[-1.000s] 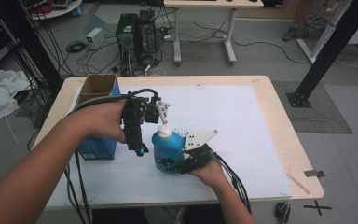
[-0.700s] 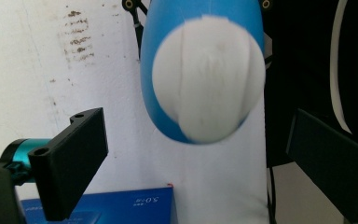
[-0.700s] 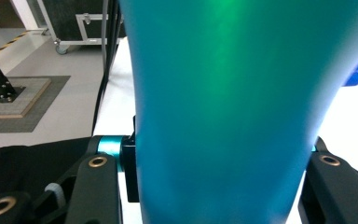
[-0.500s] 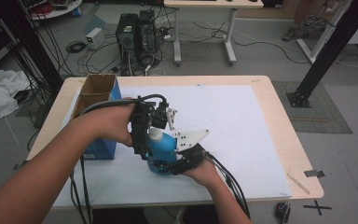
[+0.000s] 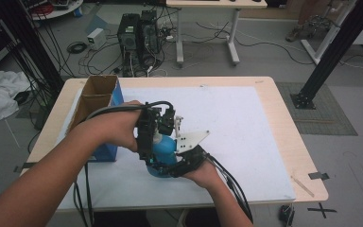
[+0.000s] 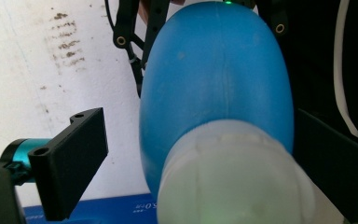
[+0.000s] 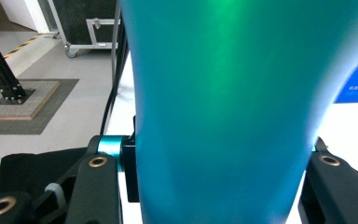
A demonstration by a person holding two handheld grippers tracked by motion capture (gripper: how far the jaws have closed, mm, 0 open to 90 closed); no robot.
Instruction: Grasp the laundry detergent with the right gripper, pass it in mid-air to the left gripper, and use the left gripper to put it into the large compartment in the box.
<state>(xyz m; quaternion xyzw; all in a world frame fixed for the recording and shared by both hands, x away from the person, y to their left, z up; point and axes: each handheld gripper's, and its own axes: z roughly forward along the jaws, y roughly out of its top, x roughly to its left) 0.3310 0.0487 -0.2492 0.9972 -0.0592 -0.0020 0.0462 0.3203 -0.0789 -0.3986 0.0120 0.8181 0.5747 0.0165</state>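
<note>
Near the table's (image 5: 264,90) front edge, left of centre, the right gripper (image 5: 182,163) clamps a blue bottle's (image 5: 163,149) body. The left gripper (image 5: 149,137), wrist bent downward, straddles its white cap (image 6: 233,182) with jaws open, one pad clearly off it. To open cleanly, centre the pads, squeeze, then twist while the right holds firm.

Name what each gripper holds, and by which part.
The right gripper clamps the blue bottle by its lower body. The left gripper straddles its white cap, jaws open, holding nothing.
</note>
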